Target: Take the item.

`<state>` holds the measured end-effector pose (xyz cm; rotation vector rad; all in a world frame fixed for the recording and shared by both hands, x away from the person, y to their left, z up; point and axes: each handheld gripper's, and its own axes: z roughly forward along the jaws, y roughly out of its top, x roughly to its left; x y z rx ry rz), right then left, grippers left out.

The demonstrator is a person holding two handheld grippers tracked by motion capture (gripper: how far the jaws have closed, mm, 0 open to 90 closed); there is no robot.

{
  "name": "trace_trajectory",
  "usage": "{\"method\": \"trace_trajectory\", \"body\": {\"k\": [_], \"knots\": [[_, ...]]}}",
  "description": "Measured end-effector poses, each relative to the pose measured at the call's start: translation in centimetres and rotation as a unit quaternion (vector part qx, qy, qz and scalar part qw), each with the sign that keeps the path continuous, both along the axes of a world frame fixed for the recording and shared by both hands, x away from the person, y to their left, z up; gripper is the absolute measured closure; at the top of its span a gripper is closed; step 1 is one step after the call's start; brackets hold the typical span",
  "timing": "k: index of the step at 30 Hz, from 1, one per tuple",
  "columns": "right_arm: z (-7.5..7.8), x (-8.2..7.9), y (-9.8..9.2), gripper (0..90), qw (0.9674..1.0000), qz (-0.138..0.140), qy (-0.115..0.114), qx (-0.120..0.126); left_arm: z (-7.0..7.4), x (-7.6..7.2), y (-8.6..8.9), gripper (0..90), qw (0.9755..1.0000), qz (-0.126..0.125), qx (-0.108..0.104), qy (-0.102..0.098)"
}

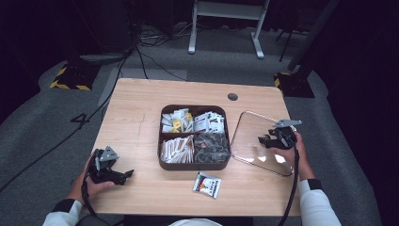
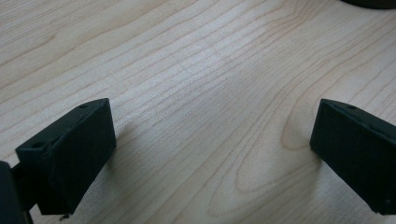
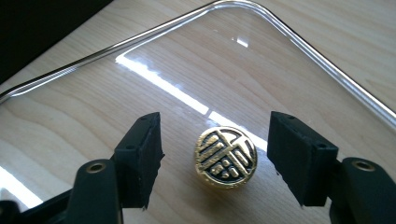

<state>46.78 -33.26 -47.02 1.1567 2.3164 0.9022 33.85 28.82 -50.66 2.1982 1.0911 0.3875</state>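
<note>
Fingers (image 3: 140,154) astride lid's gold knob (image 3: 226,157)

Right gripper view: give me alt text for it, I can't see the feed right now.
The right gripper is open, its two black jaws standing either side of a round gold knob with a dark pattern, not touching it. The knob sits on a clear lid with rounded corners that lies flat on the wooden table.
</note>
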Motion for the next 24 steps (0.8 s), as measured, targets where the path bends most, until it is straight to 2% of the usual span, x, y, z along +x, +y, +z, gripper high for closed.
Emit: {"method": "trace_trajectory", "body": {"k": [5,7,10,14,17,24], "knots": [[-1.4,0.8,-0.9,40.4,0.9993,-0.020,0.024,0.018,0.0,0.0,0.0,0.4,1.0000,-0.002,0.002,0.000],[-1.6,0.9,-1.0,41.1,0.9992,-0.025,0.028,0.018,0.0,0.0,0.0,0.5,1.0000,-0.001,0.001,0.000],[-1.8,0.9,-1.1,42.5,0.9990,-0.031,0.022,0.024,0.0,0.1,0.0,0.4,1.0000,-0.003,0.002,-0.001],[-1.9,0.8,-0.9,46.7,0.9995,-0.024,0.012,0.016,0.0,0.1,0.0,0.4,1.0000,-0.002,0.002,0.001],[-1.9,0.7,-0.7,59.0,0.9998,-0.008,0.012,0.016,0.0,0.1,0.0,0.4,1.0000,-0.001,0.002,-0.001],[-1.9,0.6,-0.7,59.4,0.9998,-0.009,0.007,0.019,0.0,0.1,0.0,0.4,1.0000,-0.001,0.002,-0.001]]}}
